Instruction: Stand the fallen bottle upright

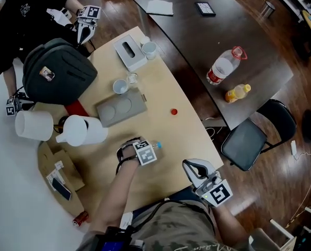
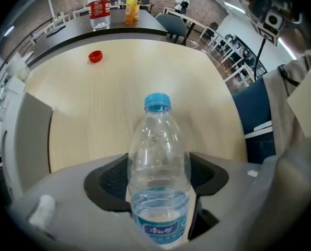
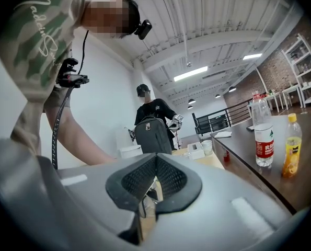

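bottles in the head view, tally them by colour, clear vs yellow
clear bottles: 2 (blue-capped bottle, red-labelled bottle)
yellow bottle: 1
total: 3

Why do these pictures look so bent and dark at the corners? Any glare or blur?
Left gripper view: the wide lens bows the table edge and blackens the corners; the bottle is sharp. Right gripper view: the ceiling light glares white, and the near foreground is soft. Head view: same bending, even light.
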Available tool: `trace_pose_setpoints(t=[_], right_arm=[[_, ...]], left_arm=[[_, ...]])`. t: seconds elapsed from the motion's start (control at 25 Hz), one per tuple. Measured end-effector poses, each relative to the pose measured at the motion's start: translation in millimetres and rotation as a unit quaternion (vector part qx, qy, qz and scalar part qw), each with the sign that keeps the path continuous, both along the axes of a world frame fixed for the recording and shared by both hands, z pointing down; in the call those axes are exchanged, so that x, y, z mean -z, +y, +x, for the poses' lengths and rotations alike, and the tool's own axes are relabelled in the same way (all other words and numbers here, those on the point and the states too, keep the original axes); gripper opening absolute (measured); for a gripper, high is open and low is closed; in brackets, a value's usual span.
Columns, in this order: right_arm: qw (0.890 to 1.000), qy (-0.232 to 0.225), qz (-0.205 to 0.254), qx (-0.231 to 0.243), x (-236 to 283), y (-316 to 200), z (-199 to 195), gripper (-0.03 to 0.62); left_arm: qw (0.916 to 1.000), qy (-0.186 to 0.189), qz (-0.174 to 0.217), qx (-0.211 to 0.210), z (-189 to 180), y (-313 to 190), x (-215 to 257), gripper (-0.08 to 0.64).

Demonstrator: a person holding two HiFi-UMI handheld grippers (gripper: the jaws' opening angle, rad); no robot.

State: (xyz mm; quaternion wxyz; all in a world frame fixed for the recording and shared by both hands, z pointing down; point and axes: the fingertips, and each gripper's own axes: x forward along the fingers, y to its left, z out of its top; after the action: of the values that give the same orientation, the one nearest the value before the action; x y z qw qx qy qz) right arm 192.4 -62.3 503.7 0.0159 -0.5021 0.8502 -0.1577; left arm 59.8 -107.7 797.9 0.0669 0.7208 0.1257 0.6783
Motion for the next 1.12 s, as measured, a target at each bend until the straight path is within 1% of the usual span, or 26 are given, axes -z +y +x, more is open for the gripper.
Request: trace_pose_setpoints(t=[0.08, 0.28, 0.44, 0.52, 0.64, 0.72, 0.8, 0.84, 0.88, 0.92, 0.96, 1.0, 1.04, 1.08, 1.12], right_arm=[[1.000, 0.001, -0.005, -0.004, -4, 1, 3, 0.005], [1.000, 0.002, -0.011, -0.014, -6, 0, 6, 0.005], [1.000, 0.005, -0.007, -0.013, -3, -3, 5, 0.005], [1.000, 0.005, -0.006, -0.013, 0, -2, 4, 0.005], [1.000, 0.010, -0.010, -0.014, 1, 3, 5, 0.005], [1.000, 0.017, -0.012, -0.013, 3, 7, 5, 0.005], [1.000, 0.024, -0.011, -0.008, 6, 9, 2, 0.005], [1.000, 0.028, -0.009, -0.003, 9, 10, 0, 0.005], [0.999, 0.031, -0.007, 0.002, 11, 10, -3, 0.005], [0.999, 0.034, -0.006, 0.006, 14, 9, -6, 0.005], [0.999, 0.038, -0.005, 0.010, 17, 8, -9, 0.005], [0.999, 0.042, -0.003, 0.016, 20, 7, -13, 0.005], [0.999, 0.044, 0.001, 0.023, 25, 6, -18, 0.005], [0.998, 0.046, 0.005, 0.032, 30, 5, -24, 0.005], [0.998, 0.047, 0.010, 0.042, 35, 6, -33, 0.005]], left_arm=[[1.0000, 0.001, 0.005, -0.008, 0, 0, -1, 0.330], [0.9998, 0.018, -0.003, 0.010, 2, 0, 0, 0.322], [0.9995, 0.030, -0.010, 0.006, 3, 1, 2, 0.321], [0.9987, 0.051, -0.006, 0.002, 1, 1, 4, 0.321], [0.9956, 0.092, 0.016, 0.005, -1, -1, 16, 0.319], [0.9913, 0.125, 0.029, 0.027, 0, -4, 31, 0.319], [0.9821, 0.171, 0.032, 0.073, 4, -5, 51, 0.319], [0.9750, 0.198, 0.034, 0.094, 6, -5, 62, 0.321], [0.9653, 0.233, 0.039, 0.110, 9, -6, 75, 0.321], [0.9513, 0.279, 0.048, 0.123, 12, -7, 90, 0.321], [0.9306, 0.334, 0.059, 0.138, 16, -9, 109, 0.321], [0.9026, 0.394, 0.067, 0.160, 17, -12, 129, 0.320], [0.8690, 0.452, 0.074, 0.188, 15, -14, 151, 0.319], [0.8345, 0.501, 0.079, 0.215, 9, -16, 170, 0.319], [0.8050, 0.537, 0.084, 0.237, 0, -17, 185, 0.319]])
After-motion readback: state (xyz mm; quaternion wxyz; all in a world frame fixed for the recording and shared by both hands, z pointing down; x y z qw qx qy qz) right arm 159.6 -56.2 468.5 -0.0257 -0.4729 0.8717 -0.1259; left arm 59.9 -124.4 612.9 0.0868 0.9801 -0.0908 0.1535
